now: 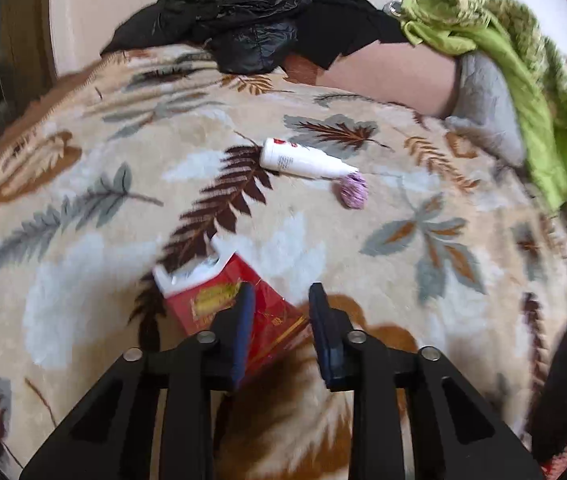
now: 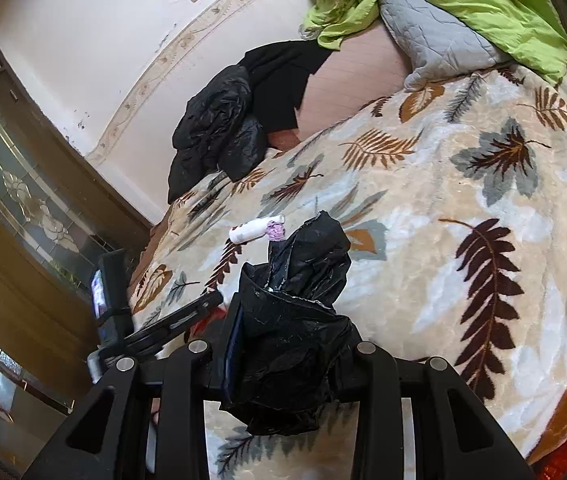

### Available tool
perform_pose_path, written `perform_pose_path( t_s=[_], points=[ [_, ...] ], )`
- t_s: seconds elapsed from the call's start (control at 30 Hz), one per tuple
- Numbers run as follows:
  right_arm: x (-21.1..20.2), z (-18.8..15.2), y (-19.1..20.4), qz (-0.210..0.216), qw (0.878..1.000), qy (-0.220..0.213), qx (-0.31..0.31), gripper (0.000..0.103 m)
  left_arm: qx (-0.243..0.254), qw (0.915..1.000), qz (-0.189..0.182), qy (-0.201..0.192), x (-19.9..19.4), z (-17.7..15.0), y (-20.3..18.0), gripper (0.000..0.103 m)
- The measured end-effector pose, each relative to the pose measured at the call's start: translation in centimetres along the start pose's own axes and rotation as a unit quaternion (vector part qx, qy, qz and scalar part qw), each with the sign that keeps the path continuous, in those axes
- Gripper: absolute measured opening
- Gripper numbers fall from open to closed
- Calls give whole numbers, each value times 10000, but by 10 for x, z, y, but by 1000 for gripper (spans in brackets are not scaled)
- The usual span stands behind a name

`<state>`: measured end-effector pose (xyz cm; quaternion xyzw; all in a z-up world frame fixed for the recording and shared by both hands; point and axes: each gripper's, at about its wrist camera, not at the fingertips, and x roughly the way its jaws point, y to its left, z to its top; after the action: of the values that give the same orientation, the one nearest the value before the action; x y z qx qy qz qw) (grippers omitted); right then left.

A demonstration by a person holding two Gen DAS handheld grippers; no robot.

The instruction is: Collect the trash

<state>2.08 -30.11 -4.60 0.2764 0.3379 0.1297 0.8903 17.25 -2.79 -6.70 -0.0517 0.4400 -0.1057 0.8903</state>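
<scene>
A red cigarette pack [image 1: 211,300] with its white top torn open lies on the leaf-print blanket [image 1: 423,280]. My left gripper [image 1: 281,312] is shut on its lower right corner, and red card fills the gap from pad to pad. Farther away lie a white tube [image 1: 303,160] and a crumpled purple wad [image 1: 352,192] touching its tip. In the right wrist view my right gripper [image 2: 291,312] is shut on a crumpled black trash bag [image 2: 295,340] that hides its right finger. The tube [image 2: 249,232] and wad [image 2: 276,231] show just beyond the bag. The left gripper [image 2: 203,308] sits low at the left.
A black jacket [image 1: 243,12] is heaped at the blanket's far edge against the wall. A green cover [image 1: 523,60] and a grey quilted pillow [image 1: 487,108] lie at the far right. A wooden door with patterned glass [image 2: 23,200] stands to the left of the bed.
</scene>
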Motion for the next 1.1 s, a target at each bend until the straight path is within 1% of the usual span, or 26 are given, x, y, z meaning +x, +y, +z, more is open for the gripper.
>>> perform_pose_path(
  t_s=[0.03, 0.07, 0.13, 0.23, 0.3, 0.37, 0.4, 0.43, 0.47, 0.5, 0.57, 0.63, 0.73, 0.8, 0.83, 0.87, 0.9, 0.93, 1.0, 1.03, 1.1],
  points=[
    [0, 0, 1, 1, 10000, -2, -11, 37, -53, 9995, -254, 175, -2, -3, 3, 0],
    [0, -1, 2, 3, 10000, -6, -17, 37, -106, 9985, -427, 321, -4, -7, 6, 0],
    [-1, -1, 2, 14, 10000, -13, 9, 37, -61, 9975, -553, 424, -10, -14, 9, 0],
    [-2, -2, 0, 65, 9999, -26, 97, 37, -84, 9967, -685, 436, -20, -18, 12, 0],
    [-1, -2, 1, 72, 9999, -30, 87, 37, -113, 9970, -672, 365, -26, -16, 13, 2],
    [-2, -1, 2, 72, 9999, -39, 66, 37, -138, 9973, -644, 327, -27, -12, 13, 12],
    [-2, -1, 2, 72, 9999, -41, 63, 37, -160, 9975, -602, 334, -26, -11, 13, 30],
    [-2, -1, 1, 75, 9999, -35, 64, 37, -222, 9979, -493, 364, -23, -9, 13, 57],
    [-3, -1, 0, 71, 9999, -34, 69, 37, -360, 9980, -368, 366, -20, -6, 15, 69],
    [-3, -1, 0, 67, 9999, -43, 79, 37, -475, 9978, -306, 341, -19, -4, 17, 74],
    [-4, 0, -3, 75, 9999, -49, 119, 37, -571, 9977, -128, 355, -13, 3, 16, 74],
    [-5, 1, -6, 73, 9998, -45, 159, 37, -606, 9969, 40, 492, -2, 11, 11, 74],
    [-5, 2, -8, 93, 9998, -48, 190, 37, -645, 9940, 497, 725, 17, 17, 5, 74],
    [-5, 2, -9, 99, 9998, -46, 178, 37, -618, 9921, 776, 769, 27, 19, 0, 74],
    [-5, 2, -9, 101, 9998, -40, 171, 37, -538, 9901, 1010, 817, 35, 19, -2, 74],
    [-5, 2, -9, 101, 9998, -30, 161, 37, -513, 9889, 1101, 857, 40, 18, -2, 74],
    [-4, 2, -9, 101, 9998, -18, 150, 37, -503, 9882, 1142, 890, 44, 16, -1, 65],
    [-4, 2, -9, 100, 9999, -11, 140, 37, -451, 9878, 1237, 836, 46, 13, 0, 62],
    [-4, 3, -9, 99, 9999, -9, 121, 37, -384, 9887, 1245, 737, 44, 12, 0, 58],
    [-4, 4, -9, 103, 9999, -14, 127, 37, -403, 9894, 1211, 699, 41, 12, 2, 55],
    [-3, 4, -9, 115, 9998, -14, 153, 37, -421, 9910, 1106, 633, 36, 9, 6, 53]
  ],
)
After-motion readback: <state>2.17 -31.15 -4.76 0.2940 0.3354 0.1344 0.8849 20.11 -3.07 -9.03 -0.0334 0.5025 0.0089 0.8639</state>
